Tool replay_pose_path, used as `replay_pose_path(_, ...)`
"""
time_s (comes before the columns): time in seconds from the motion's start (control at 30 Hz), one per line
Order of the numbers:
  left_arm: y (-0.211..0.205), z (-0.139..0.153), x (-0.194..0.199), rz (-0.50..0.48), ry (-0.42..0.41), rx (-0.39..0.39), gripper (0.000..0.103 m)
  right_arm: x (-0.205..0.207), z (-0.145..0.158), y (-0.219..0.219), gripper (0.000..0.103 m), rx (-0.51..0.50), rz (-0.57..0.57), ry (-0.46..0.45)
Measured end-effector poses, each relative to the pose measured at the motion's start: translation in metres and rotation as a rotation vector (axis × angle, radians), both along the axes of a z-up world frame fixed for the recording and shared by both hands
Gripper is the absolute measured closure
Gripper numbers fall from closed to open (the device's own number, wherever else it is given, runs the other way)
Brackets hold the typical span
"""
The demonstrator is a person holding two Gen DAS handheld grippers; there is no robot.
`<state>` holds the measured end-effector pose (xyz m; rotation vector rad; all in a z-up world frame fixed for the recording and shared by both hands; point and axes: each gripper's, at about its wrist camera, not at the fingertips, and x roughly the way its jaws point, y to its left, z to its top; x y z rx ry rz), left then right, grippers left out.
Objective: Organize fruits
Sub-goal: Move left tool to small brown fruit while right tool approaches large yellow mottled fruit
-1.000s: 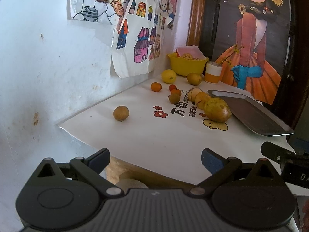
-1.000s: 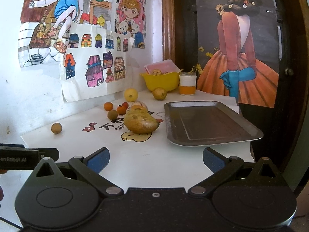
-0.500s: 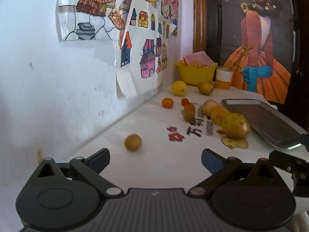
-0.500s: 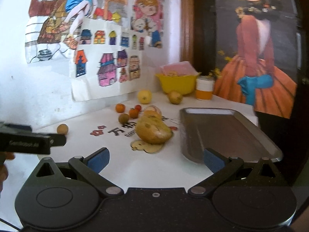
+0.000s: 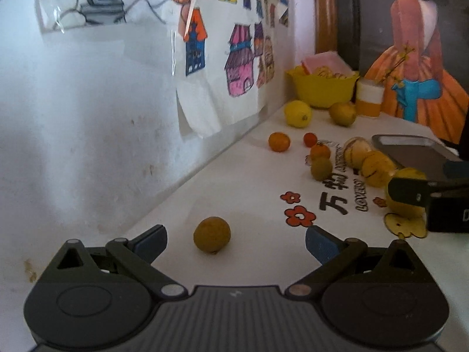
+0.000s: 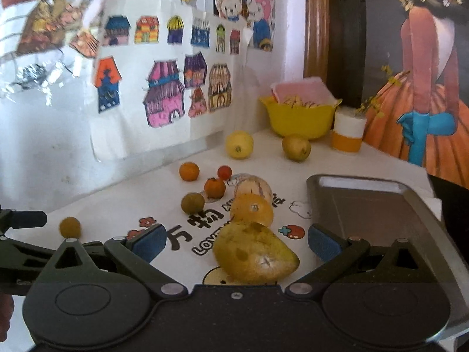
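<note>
Both tongs [image 5: 236,242] [image 6: 231,245] gape, fruit between, tray [image 6: 381,205] bare.

- The small round fruit [image 5: 212,235] lies alone at the near left of the table [image 6: 117,193], close to the wall [image 5: 88,117], well apart from the rest.
- The large pear-shaped fruit [image 6: 255,256] lies near, just left of the metal tray [image 6: 381,205].
- Behind it sit a round fruit [image 6: 251,209] and a striped fruit [image 6: 254,188], in a row.
- The bowl [image 6: 297,117] and the cup [image 6: 348,135] stand at the far corner, cup to the right.
- The lemon [image 6: 239,144] lies before the bowl.
</note>
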<state>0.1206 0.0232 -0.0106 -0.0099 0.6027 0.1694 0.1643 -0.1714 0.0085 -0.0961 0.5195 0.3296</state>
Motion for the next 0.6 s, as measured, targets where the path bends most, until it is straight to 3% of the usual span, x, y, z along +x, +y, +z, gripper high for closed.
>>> replay_pose_path(0.4,-0.003,-0.009,0.017,0.061,0.032,-0.021,0.007,0.027,-0.02,-0.003,0.001,0.043,0.0,0.107)
replay_pose_path(0.6,-0.002,-0.008,0.014,0.087,0.004,-0.026,0.023,0.028,-0.021,-0.006,0.001,0.073,-0.005,0.115)
